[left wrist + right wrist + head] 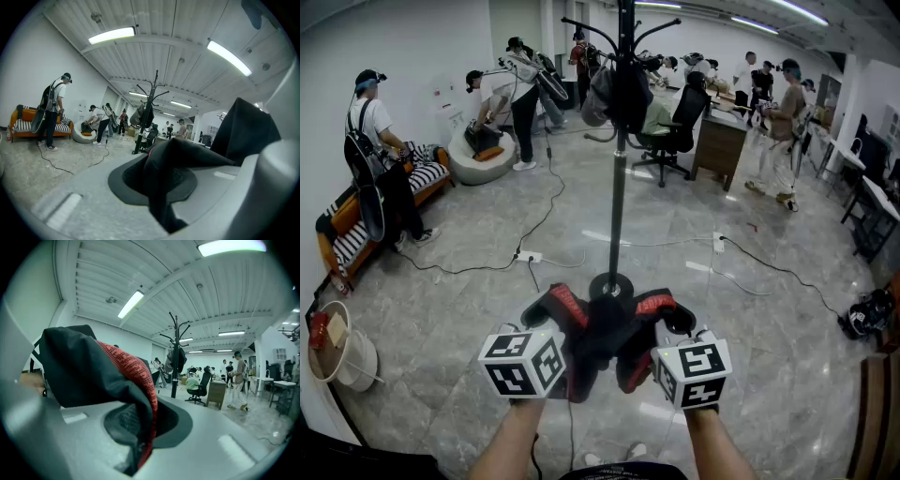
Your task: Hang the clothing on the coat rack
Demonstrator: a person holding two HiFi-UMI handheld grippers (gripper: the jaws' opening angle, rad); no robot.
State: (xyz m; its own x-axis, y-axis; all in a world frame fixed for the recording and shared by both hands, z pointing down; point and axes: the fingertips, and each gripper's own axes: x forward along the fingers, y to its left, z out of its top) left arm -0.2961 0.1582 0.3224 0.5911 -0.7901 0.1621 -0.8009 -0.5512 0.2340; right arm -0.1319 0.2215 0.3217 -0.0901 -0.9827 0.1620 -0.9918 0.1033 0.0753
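You hold the black-and-red garment (602, 339) between your left gripper (546, 330) and right gripper (667, 330); the coat rack (619, 187) stands beyond them.

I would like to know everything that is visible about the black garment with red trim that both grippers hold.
The garment is black, soft cloth with red knitted-looking bands along some edges. It hangs bunched and folded between the two grippers, above the floor. The left gripper is shut on a black fold; the right gripper is shut on a fold with a red band. Nothing else seems to touch it, and it is not yet on the coat rack, which stands farther ahead.
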